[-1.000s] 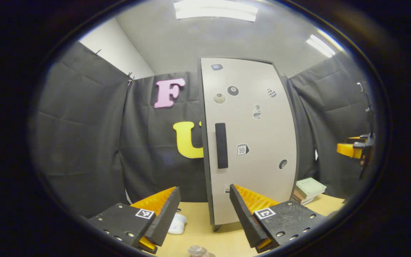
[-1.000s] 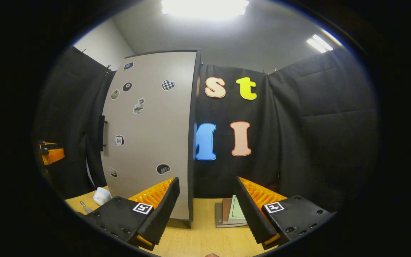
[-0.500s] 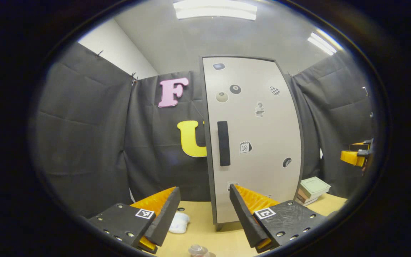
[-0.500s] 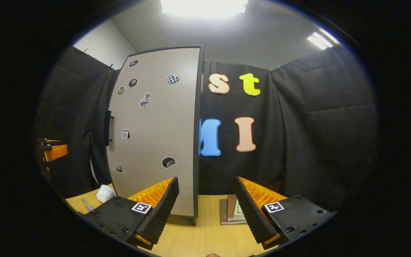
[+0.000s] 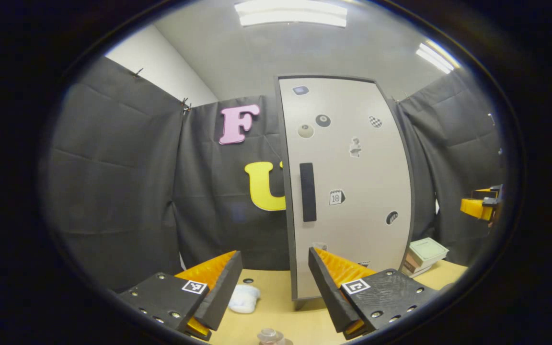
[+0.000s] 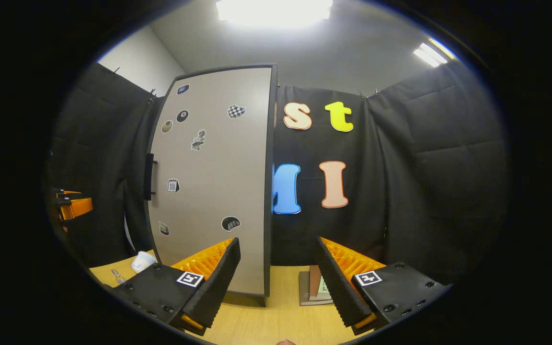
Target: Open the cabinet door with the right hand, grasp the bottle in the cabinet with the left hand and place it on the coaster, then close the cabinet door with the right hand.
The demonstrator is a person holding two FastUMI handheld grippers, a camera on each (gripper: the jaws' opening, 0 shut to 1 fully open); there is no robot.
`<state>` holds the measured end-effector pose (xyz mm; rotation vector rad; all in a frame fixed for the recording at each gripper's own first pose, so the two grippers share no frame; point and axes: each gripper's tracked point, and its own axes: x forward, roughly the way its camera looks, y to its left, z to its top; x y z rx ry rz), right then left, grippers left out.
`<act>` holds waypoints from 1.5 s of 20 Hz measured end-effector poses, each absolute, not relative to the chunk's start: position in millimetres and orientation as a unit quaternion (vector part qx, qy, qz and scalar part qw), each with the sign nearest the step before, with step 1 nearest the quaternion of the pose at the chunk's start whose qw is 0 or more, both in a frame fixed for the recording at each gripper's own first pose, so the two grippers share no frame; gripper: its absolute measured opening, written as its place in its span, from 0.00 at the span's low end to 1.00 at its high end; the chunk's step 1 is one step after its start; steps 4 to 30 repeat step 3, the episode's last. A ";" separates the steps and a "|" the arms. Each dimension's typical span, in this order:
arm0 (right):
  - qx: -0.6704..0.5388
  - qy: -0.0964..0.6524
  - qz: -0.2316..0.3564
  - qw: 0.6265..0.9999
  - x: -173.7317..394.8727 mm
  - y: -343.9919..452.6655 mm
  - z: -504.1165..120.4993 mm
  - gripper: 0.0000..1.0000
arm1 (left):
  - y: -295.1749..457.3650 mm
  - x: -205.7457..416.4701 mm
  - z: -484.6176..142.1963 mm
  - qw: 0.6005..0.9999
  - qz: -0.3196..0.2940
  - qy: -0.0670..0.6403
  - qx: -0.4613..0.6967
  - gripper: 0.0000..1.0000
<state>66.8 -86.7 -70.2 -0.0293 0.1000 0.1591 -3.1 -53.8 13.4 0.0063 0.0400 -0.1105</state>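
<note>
The tall beige cabinet (image 5: pixel 352 191) stands on the table with its door shut and a black handle (image 5: pixel 307 191) along the door's left edge. It also appears in the right gripper view as the cabinet (image 6: pixel 209 182), with the handle (image 6: pixel 149 170) at its left. A clear bottle top (image 5: pixel 269 336) pokes up at the bottom edge, just below my left gripper (image 5: pixel 271 287), which is open and holds nothing. My right gripper (image 6: pixel 276 282) is open too, low over the table near the cabinet's right corner. Each gripper shows far off in the other's view: right gripper (image 5: pixel 479 207), left gripper (image 6: pixel 72 207).
A white crumpled cloth (image 5: pixel 244 297) lies left of the cabinet's foot. A small stack of books (image 5: pixel 424 254) lies to the cabinet's right, seen as the books (image 6: pixel 314 287) between my right gripper's fingers. The wooden table (image 6: pixel 257 321) runs to the black cloth walls.
The cabinet has drifted a little to the right in both views as the grippers shifted slightly. The door stays shut and both grippers stay open.
</note>
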 end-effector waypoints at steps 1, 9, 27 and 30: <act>-0.013 0.049 0.079 0.996 67.4 -87.5 -69.4 0.98 | -53.9 -3.6 13.3 0.998 -0.055 0.020 0.004 0.84; -0.011 0.046 0.079 0.996 69.9 -88.5 -66.7 0.98 | -51.8 -5.3 12.9 0.998 -0.053 0.019 0.006 0.84; -0.011 0.046 0.079 0.996 69.9 -88.5 -66.7 0.98 | -51.8 -5.3 12.9 0.998 -0.053 0.019 0.006 0.84; -0.011 0.046 0.079 0.996 69.9 -88.5 -66.7 0.98 | -51.8 -5.3 12.9 0.998 -0.053 0.019 0.006 0.84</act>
